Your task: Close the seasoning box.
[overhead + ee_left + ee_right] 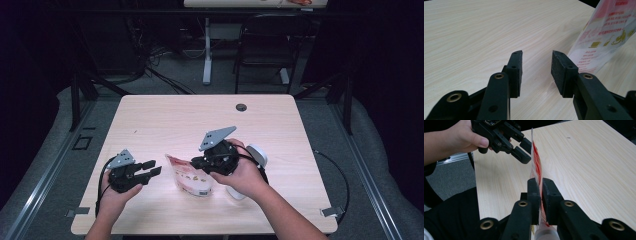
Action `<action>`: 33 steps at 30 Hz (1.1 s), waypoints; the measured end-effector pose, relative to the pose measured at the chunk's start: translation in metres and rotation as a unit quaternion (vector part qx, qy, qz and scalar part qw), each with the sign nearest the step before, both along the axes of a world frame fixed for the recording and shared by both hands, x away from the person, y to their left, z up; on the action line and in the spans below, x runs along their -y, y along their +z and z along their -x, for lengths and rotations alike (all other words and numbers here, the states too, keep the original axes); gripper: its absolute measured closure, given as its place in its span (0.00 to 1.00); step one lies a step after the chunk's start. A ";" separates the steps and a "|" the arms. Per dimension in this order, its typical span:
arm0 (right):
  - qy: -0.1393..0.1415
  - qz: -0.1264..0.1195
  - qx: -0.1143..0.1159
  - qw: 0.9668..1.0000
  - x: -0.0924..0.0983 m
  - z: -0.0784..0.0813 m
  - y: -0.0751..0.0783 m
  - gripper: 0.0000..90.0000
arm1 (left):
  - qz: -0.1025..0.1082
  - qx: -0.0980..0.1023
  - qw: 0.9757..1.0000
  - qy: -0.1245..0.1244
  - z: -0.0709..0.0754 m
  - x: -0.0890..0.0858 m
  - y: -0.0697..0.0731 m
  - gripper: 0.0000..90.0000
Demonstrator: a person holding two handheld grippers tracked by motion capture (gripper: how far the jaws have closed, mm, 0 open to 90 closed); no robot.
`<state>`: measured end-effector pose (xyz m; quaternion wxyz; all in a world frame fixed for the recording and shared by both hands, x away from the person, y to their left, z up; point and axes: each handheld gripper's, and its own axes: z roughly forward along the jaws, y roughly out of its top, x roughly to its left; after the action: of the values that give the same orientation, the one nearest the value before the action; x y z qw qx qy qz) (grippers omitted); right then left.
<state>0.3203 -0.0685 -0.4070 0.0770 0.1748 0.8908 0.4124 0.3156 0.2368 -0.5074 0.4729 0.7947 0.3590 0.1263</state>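
Right gripper (540,185) pinching pouch (537,163) (upright); left gripper (536,65) open beside.

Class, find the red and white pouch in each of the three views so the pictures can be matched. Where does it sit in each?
High view: pouch at table centre-front, just left of the right gripper.
Left gripper view: upper right edge, beyond the right-hand finger.
Right gripper view: edge-on at centre, between the fingers.
Shared landmark: the pale wooden table.
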 end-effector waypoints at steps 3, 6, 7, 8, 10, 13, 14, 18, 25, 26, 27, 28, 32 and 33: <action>-0.006 0.001 0.003 1.000 -0.002 0.001 0.000 0.88 | -0.001 -0.001 1.000 0.001 0.000 0.000 0.000 0.67; -0.012 0.002 0.007 1.000 -0.004 0.001 0.001 0.85 | -0.001 0.001 1.000 0.001 0.000 0.000 0.000 0.67; -0.011 0.004 0.006 1.000 -0.005 0.001 0.001 0.84 | -0.001 0.000 1.000 0.001 0.000 0.000 0.000 0.67; -0.012 0.000 0.007 1.000 -0.006 0.001 0.002 0.84 | -0.001 0.000 1.000 0.002 0.000 0.000 0.000 0.67; -0.009 0.000 0.008 1.000 -0.009 0.002 0.003 0.84 | 0.000 -0.001 1.000 0.002 -0.001 0.000 -0.001 0.67; -0.010 0.002 0.011 1.000 -0.014 0.003 0.005 0.83 | 0.000 -0.002 1.000 0.001 -0.001 -0.001 -0.001 0.67; -0.010 0.001 0.011 1.000 -0.017 0.003 0.006 0.83 | -0.001 -0.002 1.000 0.001 -0.001 -0.001 -0.001 0.67; -0.012 0.005 0.014 1.000 -0.026 0.001 0.008 0.82 | 0.002 -0.003 1.000 0.000 -0.001 -0.001 -0.001 0.67; -0.009 0.018 0.015 1.000 -0.042 -0.003 0.010 0.81 | 0.007 -0.010 1.000 -0.005 -0.002 -0.003 -0.001 0.68; -0.009 0.018 0.015 1.000 -0.042 -0.003 0.010 0.81 | 0.007 -0.010 1.000 -0.005 -0.002 -0.003 -0.001 0.68; -0.010 0.020 0.013 1.000 -0.044 -0.003 0.011 0.81 | 0.008 -0.011 1.000 -0.005 -0.002 -0.003 -0.001 0.68; -0.010 0.024 0.014 1.000 -0.049 -0.005 0.011 0.81 | 0.008 -0.011 1.000 -0.005 -0.002 -0.003 -0.002 0.68; -0.006 0.038 0.016 0.999 -0.057 -0.007 0.012 0.81 | 0.006 -0.013 1.000 -0.008 -0.003 -0.003 -0.001 0.68; -0.006 0.038 0.016 0.999 -0.057 -0.007 0.012 0.81 | 0.006 -0.013 1.000 -0.008 -0.003 -0.003 -0.001 0.68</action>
<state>0.3276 -0.0110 -0.3949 0.1003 0.1708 0.9034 0.3804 0.3184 0.2400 -0.5088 0.4739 0.7963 0.3595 0.1100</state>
